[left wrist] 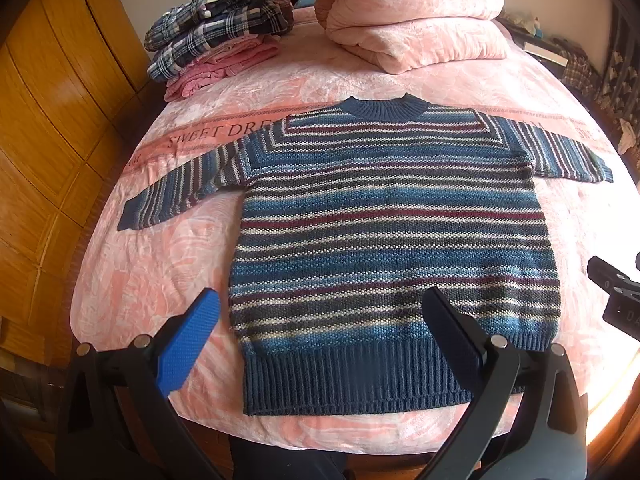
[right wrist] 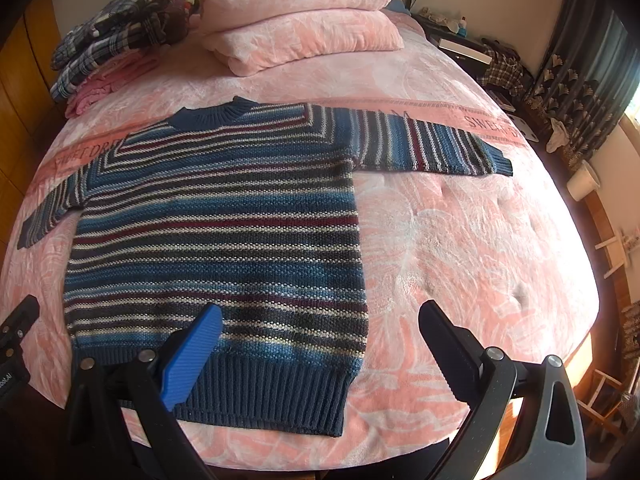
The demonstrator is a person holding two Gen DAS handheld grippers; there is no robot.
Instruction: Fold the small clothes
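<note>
Striped sweater [left wrist: 392,240] spread flat, sleeves out, on pink bed [left wrist: 160,272]; left claw [left wrist: 320,320] and right claw [right wrist: 320,332] both spread wide, holding nothing

My left gripper [left wrist: 320,320] covers part of the sweater [left wrist: 392,240] hem, the sweater overlaps the bedspread [right wrist: 460,240] lettering, and the nightstand clutter [right wrist: 448,20] is too small to identify.

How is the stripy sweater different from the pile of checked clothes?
The striped sweater lies spread flat with sleeves out; the plaid clothes are bunched in a heap. The sweater is near the grippers; the plaid clothes sit far back by the folded quilt. Both rest on the pink bed.
</note>
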